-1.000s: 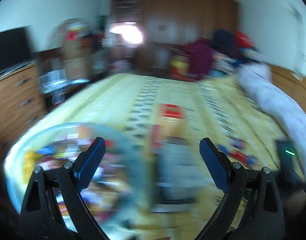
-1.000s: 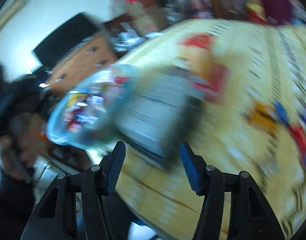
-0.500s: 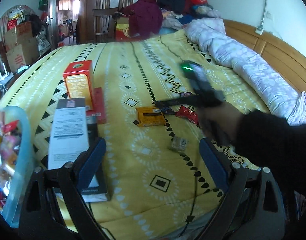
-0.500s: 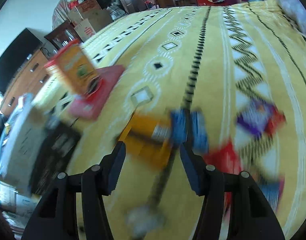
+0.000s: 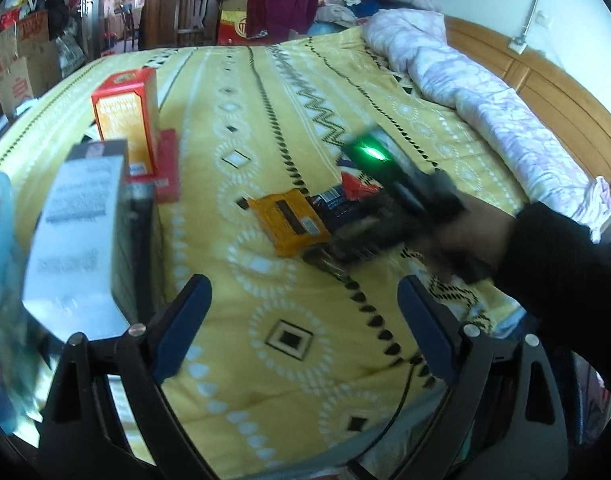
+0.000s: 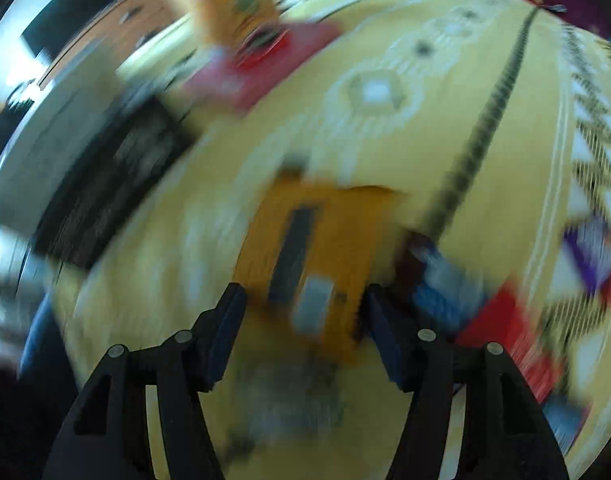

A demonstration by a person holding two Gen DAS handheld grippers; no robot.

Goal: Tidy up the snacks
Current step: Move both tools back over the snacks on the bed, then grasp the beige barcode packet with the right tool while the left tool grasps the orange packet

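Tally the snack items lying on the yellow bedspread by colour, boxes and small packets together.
Red or orange-red boxes: 2 (upright box, flat box)
Black-and-white box: 1
Orange packet: 1
Blue packet: 1
Red packet: 1
Purple packet: 1
Total: 7

Right wrist view motion-blurred; orange packet (image 6: 317,256) text unreadable.
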